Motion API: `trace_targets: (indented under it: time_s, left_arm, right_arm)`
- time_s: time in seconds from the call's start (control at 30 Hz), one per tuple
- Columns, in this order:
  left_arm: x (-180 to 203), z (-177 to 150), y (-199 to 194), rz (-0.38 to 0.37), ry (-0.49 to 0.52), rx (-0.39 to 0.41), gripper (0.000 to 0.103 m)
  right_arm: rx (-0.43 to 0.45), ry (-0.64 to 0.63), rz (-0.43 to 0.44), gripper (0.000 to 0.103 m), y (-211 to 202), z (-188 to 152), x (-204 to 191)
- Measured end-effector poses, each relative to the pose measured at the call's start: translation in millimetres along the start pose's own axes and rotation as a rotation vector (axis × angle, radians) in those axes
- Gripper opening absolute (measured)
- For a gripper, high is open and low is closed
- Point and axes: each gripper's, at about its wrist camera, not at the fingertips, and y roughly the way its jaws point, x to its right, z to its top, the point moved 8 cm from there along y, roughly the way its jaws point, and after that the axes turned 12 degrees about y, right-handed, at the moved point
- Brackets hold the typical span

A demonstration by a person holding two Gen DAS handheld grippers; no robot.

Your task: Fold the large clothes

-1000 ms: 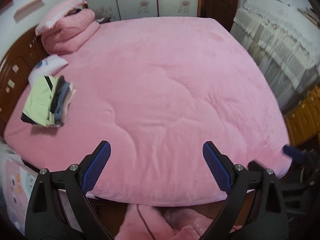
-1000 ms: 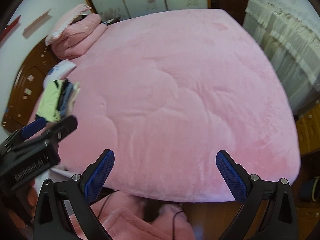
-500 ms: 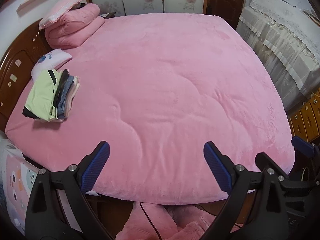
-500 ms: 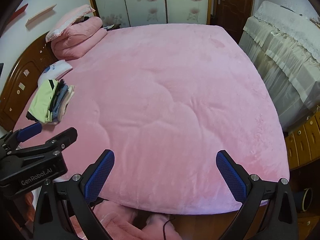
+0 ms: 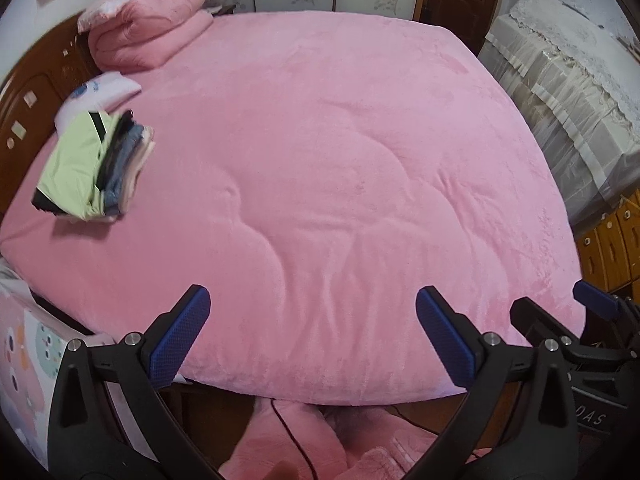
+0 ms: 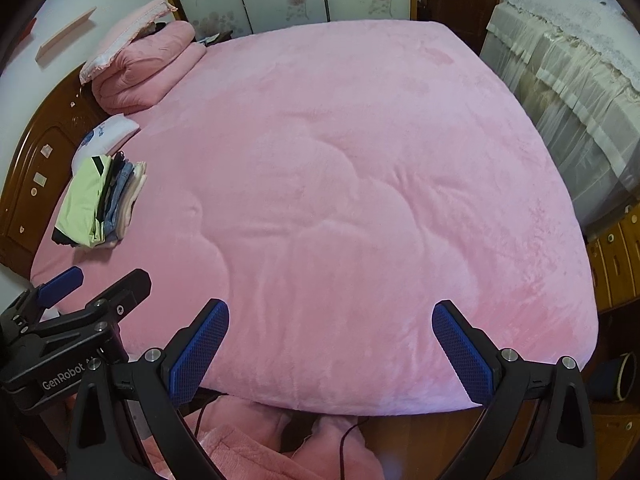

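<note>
One stack of folded clothes [image 5: 94, 168] sits near the left edge of the pink bed cover [image 5: 320, 152], a light-green garment on top, just in front of one small white pillow [image 5: 100, 90]. One folded pink quilt [image 5: 150, 42] lies at the headboard corner. The left gripper [image 5: 312, 336] and right gripper [image 6: 330, 350] hover over the bed's near edge, both spread wide and holding nothing. Pink fabric [image 6: 240, 452] lies on the floor below.

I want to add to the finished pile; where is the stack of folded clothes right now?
The stack lies on the bed's left side in both views, near the headboard, just in front of the small white pillow.
</note>
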Motion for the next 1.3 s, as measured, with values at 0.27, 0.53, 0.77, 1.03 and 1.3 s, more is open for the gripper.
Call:
trace_targets:
  time_s: [0.27, 0.53, 0.77, 1.03, 1.3]
  left_arm:
    - [-2.4, -1.8, 5.2, -0.024, -0.023, -0.008, 0.102]
    - [-5.4, 0.1, 11.0, -0.028, -0.034, 0.003, 0.102]
    - [-1.5, 3.7, 12.9, -0.006, -0.021, 0.006, 0.102]
    - [6.2, 6.0, 9.0, 0.011, 0.000, 0.014, 0.102]
    - [8.0, 4.5, 6.2, 0.021, 0.005, 0.019, 0.102]
  right_arm:
    - [0.013, -0.016, -0.007, 0.103, 8.7, 0.2, -7.2]
    - [0.020, -0.017, -0.013, 0.103, 21.2, -0.4, -14.7]
    - [0.021, -0.020, -0.023, 0.103, 28.4, 3.4, -16.3]
    - [0.028, -0.003, -0.018, 0.103, 26.2, 6.7, -10.8]
    - [0.030, 0.001, -0.020, 0.103, 26.3, 3.8, -11.2]
